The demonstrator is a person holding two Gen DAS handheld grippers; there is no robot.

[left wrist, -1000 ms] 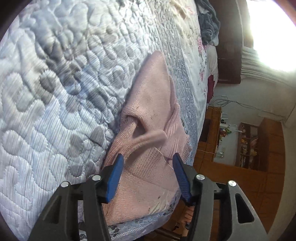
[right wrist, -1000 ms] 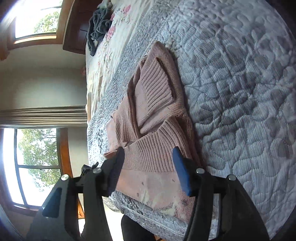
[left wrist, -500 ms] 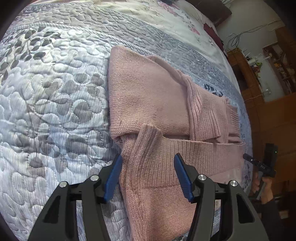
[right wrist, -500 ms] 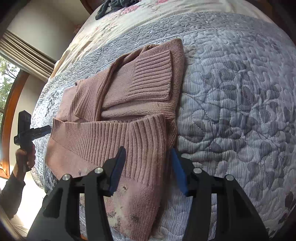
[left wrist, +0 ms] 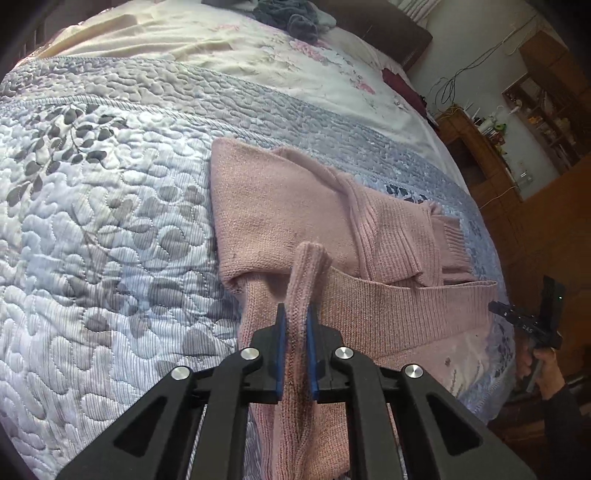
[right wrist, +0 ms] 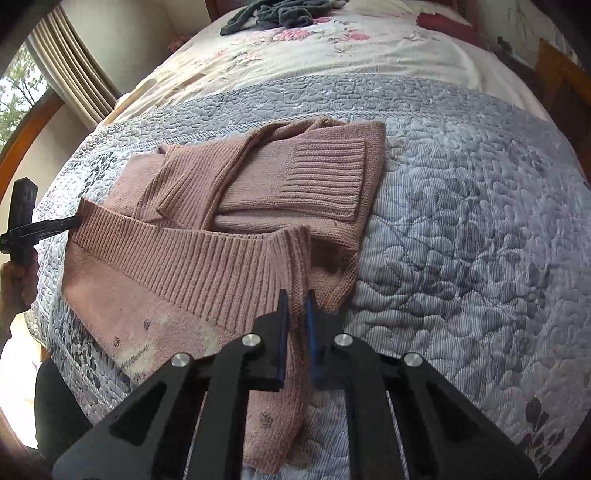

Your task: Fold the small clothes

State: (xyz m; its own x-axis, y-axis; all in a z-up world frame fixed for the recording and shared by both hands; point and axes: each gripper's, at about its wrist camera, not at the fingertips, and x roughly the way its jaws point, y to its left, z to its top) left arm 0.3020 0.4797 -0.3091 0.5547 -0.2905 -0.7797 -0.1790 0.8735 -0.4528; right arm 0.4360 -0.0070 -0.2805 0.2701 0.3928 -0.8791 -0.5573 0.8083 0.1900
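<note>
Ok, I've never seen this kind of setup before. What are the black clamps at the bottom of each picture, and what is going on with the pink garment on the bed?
No robot here: a person holds a two-finger gripper in each hand, and each one carries a fisheye camera looking forward along its fingers. That is why the pictures curve at the edges. One picture comes from the left gripper, the other from the right gripper. Each view also catches the opposite tool and the hand holding it, at its outer edge. A pink knitted sweater lies partly folded on a quilted grey-blue bedspread, sleeves laid across the body. Both pairs of blue-padded jaws are shut, each pinching a corner of the ribbed hem nearest the cameras. Dark clothing lies far up the bed.
</note>
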